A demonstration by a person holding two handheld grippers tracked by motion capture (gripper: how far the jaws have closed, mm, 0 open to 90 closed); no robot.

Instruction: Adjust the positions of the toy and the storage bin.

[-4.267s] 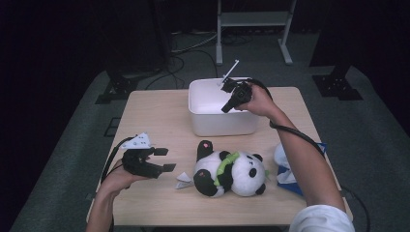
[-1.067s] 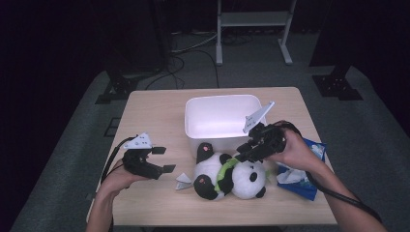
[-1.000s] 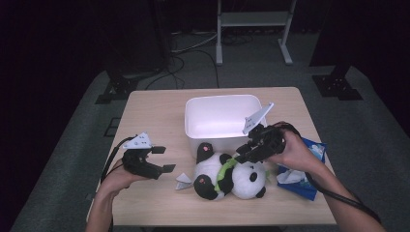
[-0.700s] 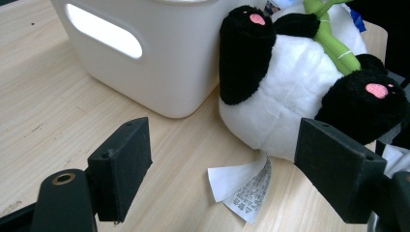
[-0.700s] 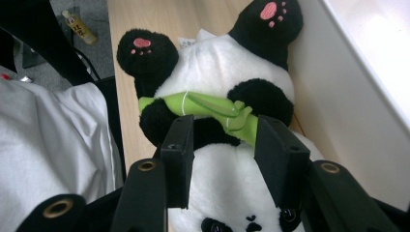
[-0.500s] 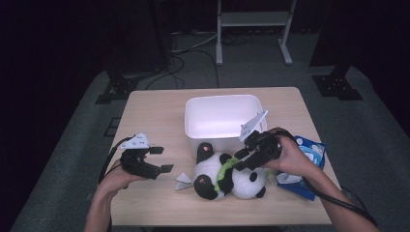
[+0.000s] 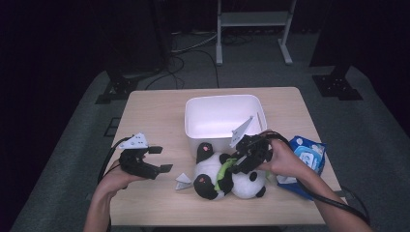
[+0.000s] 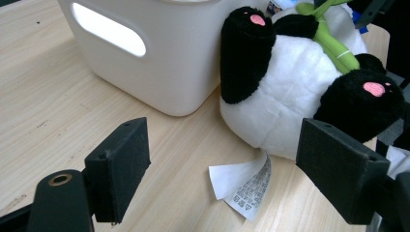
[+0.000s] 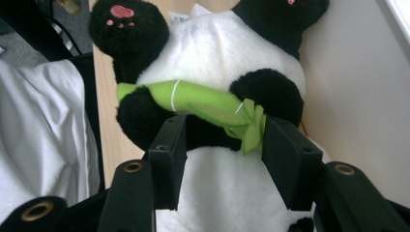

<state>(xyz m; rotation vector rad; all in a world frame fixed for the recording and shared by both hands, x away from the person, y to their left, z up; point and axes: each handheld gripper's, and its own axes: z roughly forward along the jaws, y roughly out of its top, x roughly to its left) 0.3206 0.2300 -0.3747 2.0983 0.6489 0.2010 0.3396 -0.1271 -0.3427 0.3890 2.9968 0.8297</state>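
Right gripper (image 7: 240, 162) astride plush panda (image 7: 227, 176)

The white bin (image 7: 223, 121) stood against the panda (image 7: 227, 175), closing that side. Bare table (image 7: 150, 116) lay open to the left; a blue packet (image 7: 305, 157) crowded the right edge.

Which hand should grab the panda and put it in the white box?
Probably the right: its gripper is open with fingers straddling the panda. The left gripper sits farther off.
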